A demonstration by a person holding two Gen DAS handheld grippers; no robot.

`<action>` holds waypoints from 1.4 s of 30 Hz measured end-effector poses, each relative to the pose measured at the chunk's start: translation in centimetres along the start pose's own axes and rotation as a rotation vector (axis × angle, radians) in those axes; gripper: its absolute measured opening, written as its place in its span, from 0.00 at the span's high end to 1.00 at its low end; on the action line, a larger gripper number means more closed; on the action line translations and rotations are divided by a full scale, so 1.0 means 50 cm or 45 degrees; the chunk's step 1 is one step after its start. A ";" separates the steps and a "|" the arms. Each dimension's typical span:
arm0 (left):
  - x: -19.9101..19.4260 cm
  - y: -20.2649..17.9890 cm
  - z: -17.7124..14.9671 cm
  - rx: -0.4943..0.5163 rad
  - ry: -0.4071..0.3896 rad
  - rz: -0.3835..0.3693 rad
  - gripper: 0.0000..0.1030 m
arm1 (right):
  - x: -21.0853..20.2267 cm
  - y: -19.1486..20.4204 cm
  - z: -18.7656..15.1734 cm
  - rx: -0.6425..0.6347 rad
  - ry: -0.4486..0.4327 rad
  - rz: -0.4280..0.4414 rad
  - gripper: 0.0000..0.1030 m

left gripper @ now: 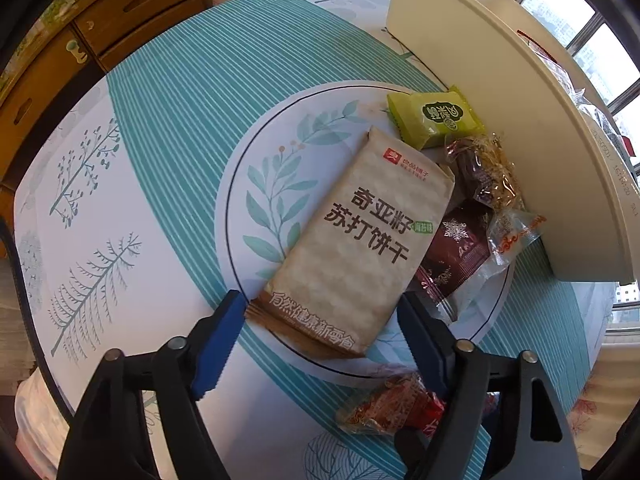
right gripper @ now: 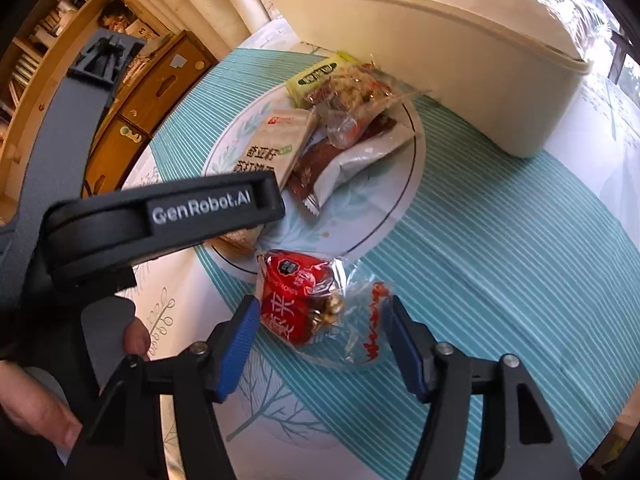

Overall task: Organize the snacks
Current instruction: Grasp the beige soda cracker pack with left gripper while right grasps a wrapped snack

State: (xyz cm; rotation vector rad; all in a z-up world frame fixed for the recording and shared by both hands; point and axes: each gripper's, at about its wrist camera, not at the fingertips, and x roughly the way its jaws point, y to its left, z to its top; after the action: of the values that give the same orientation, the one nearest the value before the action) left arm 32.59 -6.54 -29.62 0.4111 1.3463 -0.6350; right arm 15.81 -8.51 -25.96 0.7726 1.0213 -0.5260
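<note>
Between the blue pads of the left tongs (left gripper: 320, 328) lies the near, brown-printed end of the beige cracker packet (left gripper: 352, 240). The pads stand apart at either side of that short end, close to its edges; whether they touch the wrapper cannot be told. The packet lies flat on the counter (left gripper: 160, 200), its long axis running from the tongs away and slightly right, the red logo end farthest off. Just right of the packet, beyond the right pad, lies a dark brown snowflake sachet (left gripper: 456, 256) with a clear orange-printed wrapper (left gripper: 516, 236) on its far side. Farther still sit a crinkled gold-and-brown sweet (left gripper: 484, 168) and then a green square packet (left gripper: 436, 120), close against the cream tub (left gripper: 500, 100) that stands at the right.

The right tongs (right gripper: 320, 340) are also apart, with a red wrapped snack (right gripper: 294, 300) and its clear, red-printed tail (right gripper: 368, 320) lying between the pads on the counter. The left pad sits at the red wrapper's edge; the right pad is near the clear tail. This snack's long axis lies across the opening, from pad to pad. Beyond it, the body of the left tongs crosses the view at left, a person's hand (right gripper: 36, 400) holding it.
</note>
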 end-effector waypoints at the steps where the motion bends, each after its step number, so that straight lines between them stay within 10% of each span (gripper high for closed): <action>1: 0.001 0.002 0.002 -0.012 -0.002 -0.002 0.30 | -0.001 0.000 -0.001 -0.007 -0.006 0.002 0.41; 7: -0.002 0.005 0.001 -0.045 -0.005 -0.011 0.34 | -0.011 -0.006 -0.004 -0.029 -0.026 0.029 0.54; 9: -0.009 0.016 -0.008 -0.068 -0.013 -0.018 0.35 | -0.015 -0.006 -0.006 -0.052 -0.017 0.017 0.77; 17: -0.017 0.050 -0.035 -0.176 0.000 -0.036 0.36 | -0.019 -0.007 -0.010 -0.099 -0.021 0.086 0.91; 32: -0.106 0.081 -0.102 -0.355 -0.082 -0.080 0.42 | -0.102 0.024 0.007 -0.334 -0.172 0.144 0.97; 42: -0.244 0.066 -0.129 -0.481 -0.355 -0.136 0.42 | -0.153 0.040 0.039 -0.520 -0.241 0.251 0.98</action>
State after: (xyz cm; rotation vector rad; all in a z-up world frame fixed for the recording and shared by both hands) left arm 28.58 2.23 -19.21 -0.0544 1.1915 -0.4900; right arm 14.92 -8.48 -17.84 0.4429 0.8293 -0.2038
